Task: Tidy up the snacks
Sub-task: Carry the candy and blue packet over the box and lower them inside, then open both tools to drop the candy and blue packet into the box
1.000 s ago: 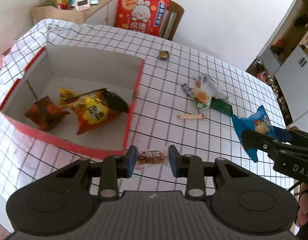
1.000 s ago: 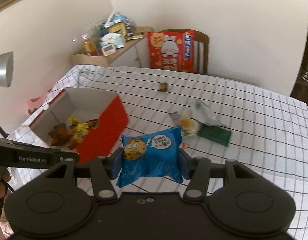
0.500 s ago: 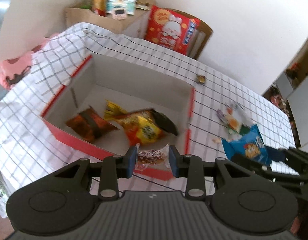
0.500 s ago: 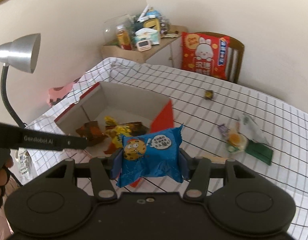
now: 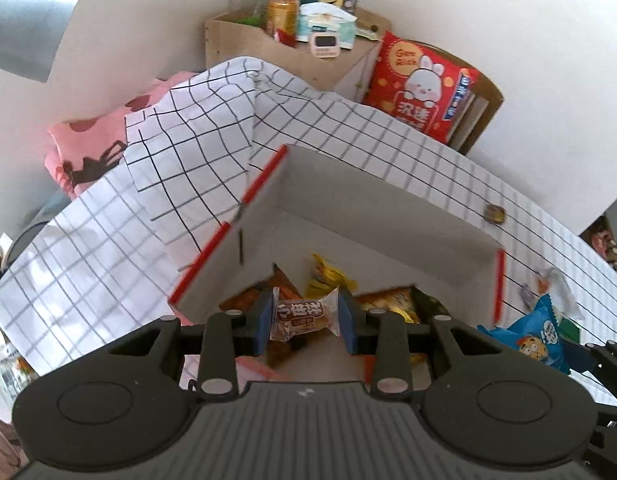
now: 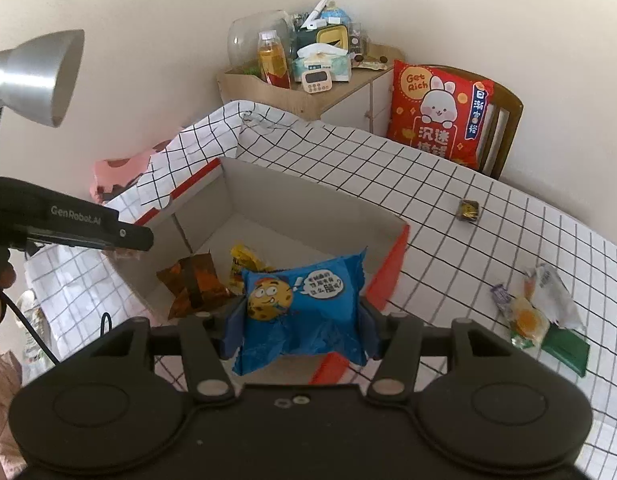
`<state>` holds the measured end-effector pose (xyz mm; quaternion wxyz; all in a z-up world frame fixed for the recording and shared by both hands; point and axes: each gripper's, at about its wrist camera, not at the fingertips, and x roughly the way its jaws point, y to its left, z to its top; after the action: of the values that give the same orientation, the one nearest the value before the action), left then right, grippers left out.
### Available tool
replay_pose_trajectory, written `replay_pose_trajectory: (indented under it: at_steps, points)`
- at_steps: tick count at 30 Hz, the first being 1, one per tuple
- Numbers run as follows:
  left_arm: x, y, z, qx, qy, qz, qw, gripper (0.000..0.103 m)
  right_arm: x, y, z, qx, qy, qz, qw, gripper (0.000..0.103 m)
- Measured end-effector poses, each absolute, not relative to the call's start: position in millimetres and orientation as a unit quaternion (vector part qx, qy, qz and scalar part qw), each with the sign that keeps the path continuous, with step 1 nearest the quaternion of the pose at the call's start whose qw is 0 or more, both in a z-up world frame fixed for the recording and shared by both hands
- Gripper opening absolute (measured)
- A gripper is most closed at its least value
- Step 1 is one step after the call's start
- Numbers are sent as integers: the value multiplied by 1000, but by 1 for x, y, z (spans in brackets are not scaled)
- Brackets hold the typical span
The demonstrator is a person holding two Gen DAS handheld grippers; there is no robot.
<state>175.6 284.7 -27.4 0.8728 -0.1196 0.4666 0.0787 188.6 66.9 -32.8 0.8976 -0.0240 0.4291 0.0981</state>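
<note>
**2 grippers, 2 snacks, both over the red box**

Left wrist view, left to right: the checked tablecloth [image 5: 88, 248] fills the left half of the frame. At lower centre the left gripper [image 5: 306, 318] has its jaws clamped on a small brown cake packet [image 5: 302, 314], held above the open red cardboard box [image 5: 372, 204]. Orange and yellow snack bags [image 5: 388, 300] lie on the box floor just behind the packet. At the lower right edge the blue cookie packet [image 5: 536, 338] shows, and a small dark candy [image 5: 494, 213] sits on the cloth at the right, beyond the box.

Right wrist view, left to right: a silver desk lamp [image 6: 36, 76] hangs at upper left, with the left gripper's dark body below it. A dark orange bag [image 6: 192, 286] and a yellow bag [image 6: 244, 262] lie inside the box at centre. The right gripper [image 6: 300, 320] has its jaws clamped on the blue cookie packet at lower centre, over the box's near right corner. At the right, 3 or so loose wrappers [image 6: 536, 304] and a green packet [image 6: 566, 350] rest on the cloth. A red rabbit cushion [image 6: 440, 112] leans on a chair at upper right.
</note>
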Motion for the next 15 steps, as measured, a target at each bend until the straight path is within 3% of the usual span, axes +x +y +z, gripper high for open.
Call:
replay_pose_trajectory:
  at_steps: [15]
  points:
    - [237,293,-76,-97,519,101,843,34,256,90,-85,-48,471,83,877,56]
